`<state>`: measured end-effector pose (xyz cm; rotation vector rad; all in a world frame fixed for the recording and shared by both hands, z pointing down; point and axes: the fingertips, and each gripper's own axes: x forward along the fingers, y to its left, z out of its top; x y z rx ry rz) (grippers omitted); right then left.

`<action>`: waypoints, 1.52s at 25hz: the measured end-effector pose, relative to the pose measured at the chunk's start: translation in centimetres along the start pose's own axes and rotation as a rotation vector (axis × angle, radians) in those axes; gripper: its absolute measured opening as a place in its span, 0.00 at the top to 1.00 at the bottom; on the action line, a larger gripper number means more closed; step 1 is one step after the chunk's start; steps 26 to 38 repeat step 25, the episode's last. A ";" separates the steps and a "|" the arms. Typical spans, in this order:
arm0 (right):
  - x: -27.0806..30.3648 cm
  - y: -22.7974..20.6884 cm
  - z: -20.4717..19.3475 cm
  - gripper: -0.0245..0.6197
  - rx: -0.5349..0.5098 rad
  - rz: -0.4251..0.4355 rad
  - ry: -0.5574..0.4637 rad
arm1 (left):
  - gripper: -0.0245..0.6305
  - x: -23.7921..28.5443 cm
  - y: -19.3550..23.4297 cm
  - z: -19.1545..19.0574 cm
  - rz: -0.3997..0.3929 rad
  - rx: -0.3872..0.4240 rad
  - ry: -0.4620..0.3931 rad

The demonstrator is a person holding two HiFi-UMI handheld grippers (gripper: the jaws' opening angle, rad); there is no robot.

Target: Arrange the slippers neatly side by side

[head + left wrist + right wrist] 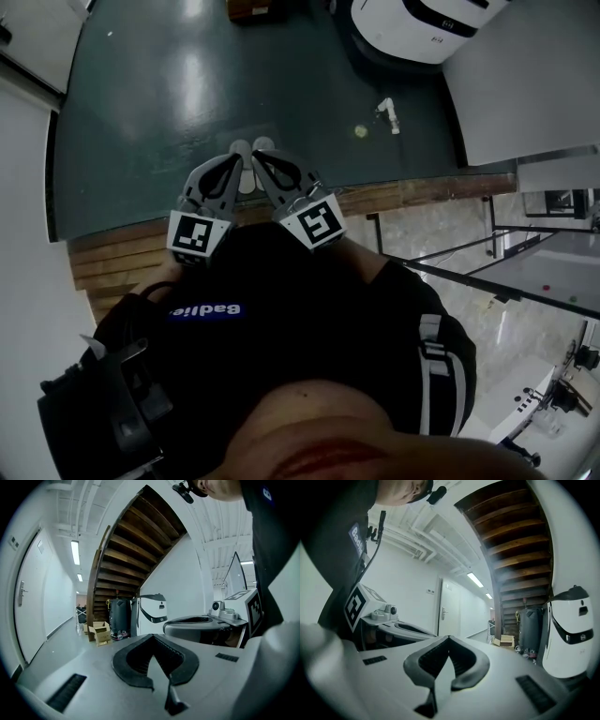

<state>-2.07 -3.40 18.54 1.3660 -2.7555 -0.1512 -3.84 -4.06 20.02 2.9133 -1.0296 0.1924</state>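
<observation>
Two pale grey slippers lie side by side on the dark green floor, just beyond my gripper tips, which hide their near ends. My left gripper and right gripper are held close to my body, tips nearly touching each other, above the slippers. The left gripper has its jaws meeting at the tip with nothing between them. So does the right gripper. Neither gripper view shows the slippers; both look out level along the hall.
A wooden step edge runs below the grippers. A white machine stands at the far side of the floor, with a small yellow ball and a small white object nearby. A wooden staircase and cardboard boxes stand down the hall.
</observation>
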 end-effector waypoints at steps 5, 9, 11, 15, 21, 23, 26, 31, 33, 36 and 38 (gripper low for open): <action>-0.2 0.4 0.3 0.96 -0.002 0.005 -0.009 | 0.96 -0.4 -0.3 0.1 0.000 0.000 -0.005; -0.2 0.5 0.2 0.96 0.006 0.008 -0.008 | 0.96 -0.5 -0.4 0.2 0.000 0.007 -0.011; -0.2 0.6 0.3 0.96 0.004 0.009 -0.010 | 0.96 -0.8 -0.4 0.3 0.001 0.005 -0.016; -0.5 0.9 0.3 0.96 0.011 0.007 -0.010 | 0.96 -1.2 -0.7 0.3 0.003 0.006 -0.020; -0.6 1.2 0.1 0.96 0.021 0.002 -0.009 | 0.96 -1.6 -0.8 0.4 0.001 -0.004 -0.032; -0.7 1.1 0.1 0.96 0.023 0.001 -0.006 | 0.96 -1.7 -0.8 0.4 0.000 -0.006 -0.034; -0.7 1.0 0.0 0.96 0.025 0.000 -0.004 | 0.96 -1.6 -0.9 0.5 -0.002 -0.004 -0.035; -0.7 1.0 0.0 0.96 0.025 0.000 -0.004 | 0.96 -1.6 -0.9 0.5 -0.002 -0.004 -0.035; -0.7 1.0 0.0 0.96 0.025 0.000 -0.004 | 0.96 -1.6 -0.9 0.5 -0.002 -0.004 -0.035; -0.7 1.0 0.0 0.96 0.025 0.000 -0.004 | 0.96 -1.6 -0.9 0.5 -0.002 -0.004 -0.035; -0.7 1.0 0.0 0.96 0.025 0.000 -0.004 | 0.96 -1.6 -0.9 0.5 -0.002 -0.004 -0.035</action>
